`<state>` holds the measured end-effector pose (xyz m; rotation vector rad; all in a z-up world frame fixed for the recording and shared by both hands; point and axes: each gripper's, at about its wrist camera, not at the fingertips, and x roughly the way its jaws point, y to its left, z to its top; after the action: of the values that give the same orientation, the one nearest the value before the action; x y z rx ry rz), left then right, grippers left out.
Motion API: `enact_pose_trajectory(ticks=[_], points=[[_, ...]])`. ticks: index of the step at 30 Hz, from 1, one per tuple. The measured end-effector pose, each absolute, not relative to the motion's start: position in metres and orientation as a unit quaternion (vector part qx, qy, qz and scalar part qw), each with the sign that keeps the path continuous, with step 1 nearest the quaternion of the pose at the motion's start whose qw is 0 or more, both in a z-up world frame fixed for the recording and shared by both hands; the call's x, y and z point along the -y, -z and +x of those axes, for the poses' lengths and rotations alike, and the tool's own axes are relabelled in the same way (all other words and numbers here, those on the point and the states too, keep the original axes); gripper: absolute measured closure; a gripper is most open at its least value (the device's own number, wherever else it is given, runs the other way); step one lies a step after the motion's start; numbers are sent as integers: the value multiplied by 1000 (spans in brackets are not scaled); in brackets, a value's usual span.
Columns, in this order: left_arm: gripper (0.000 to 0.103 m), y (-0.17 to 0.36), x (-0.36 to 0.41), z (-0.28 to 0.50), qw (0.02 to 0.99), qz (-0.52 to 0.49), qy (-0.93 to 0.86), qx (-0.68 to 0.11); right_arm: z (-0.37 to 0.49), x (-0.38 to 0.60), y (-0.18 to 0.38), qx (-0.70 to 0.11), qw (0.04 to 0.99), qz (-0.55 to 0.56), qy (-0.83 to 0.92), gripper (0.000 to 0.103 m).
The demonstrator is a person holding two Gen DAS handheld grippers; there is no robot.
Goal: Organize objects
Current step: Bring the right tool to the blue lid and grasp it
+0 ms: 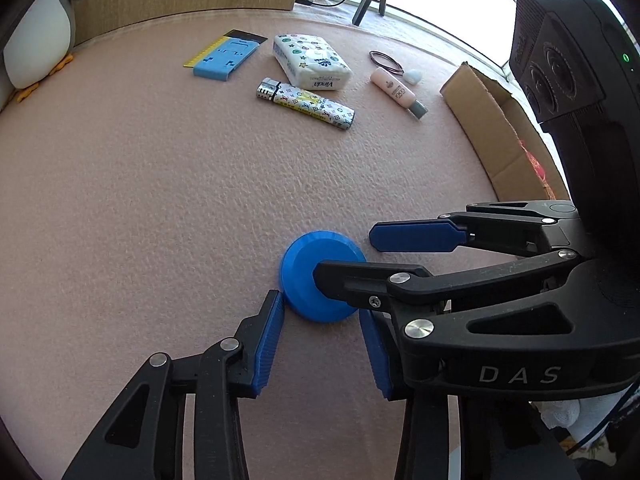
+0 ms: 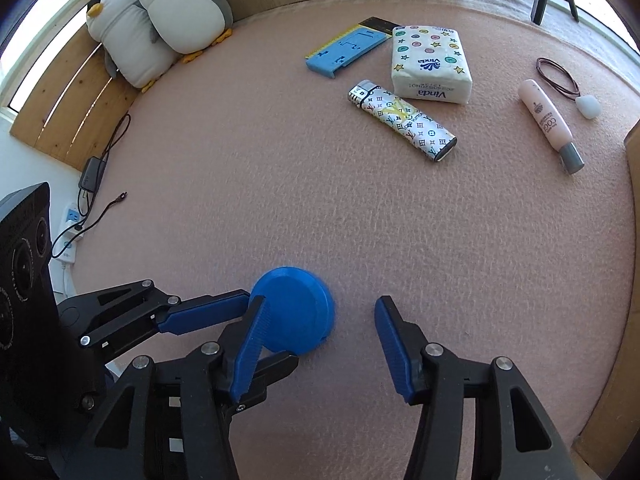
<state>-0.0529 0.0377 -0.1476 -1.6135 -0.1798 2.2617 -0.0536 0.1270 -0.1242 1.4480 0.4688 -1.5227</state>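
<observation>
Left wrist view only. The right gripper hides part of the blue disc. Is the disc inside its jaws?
Observer: Partly. In the right wrist view the blue disc lies at one side of the right gripper; bare mat lies before the other finger.
Operator: Anything off the mat's far-left edge?
Observer: A power strip with cables plugged in.
Operator: I see one penguin.
Observer: Two plush penguins, side by side.

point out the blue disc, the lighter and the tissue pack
blue disc point(image 2: 298, 312), right wrist view, bare top face.
lighter point(image 2: 404, 119), right wrist view, middle of the patterned body.
tissue pack point(image 1: 310, 60), left wrist view, printed top face.
</observation>
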Motion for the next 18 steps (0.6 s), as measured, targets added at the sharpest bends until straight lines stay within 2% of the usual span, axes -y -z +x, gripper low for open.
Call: enact_pose_trajectory(ticks=[5, 7, 18], points=[[62, 148, -40, -54, 177, -570, -800, 66, -50, -126, 124, -205, 480, 587, 619, 61], [63, 148, -40, -54, 174, -569, -801, 65, -48, -125, 125, -201, 486, 591, 611, 69], [66, 120, -63, -62, 186, -543, -817, 49, -56, -136, 105, -195, 477, 565, 644, 69]])
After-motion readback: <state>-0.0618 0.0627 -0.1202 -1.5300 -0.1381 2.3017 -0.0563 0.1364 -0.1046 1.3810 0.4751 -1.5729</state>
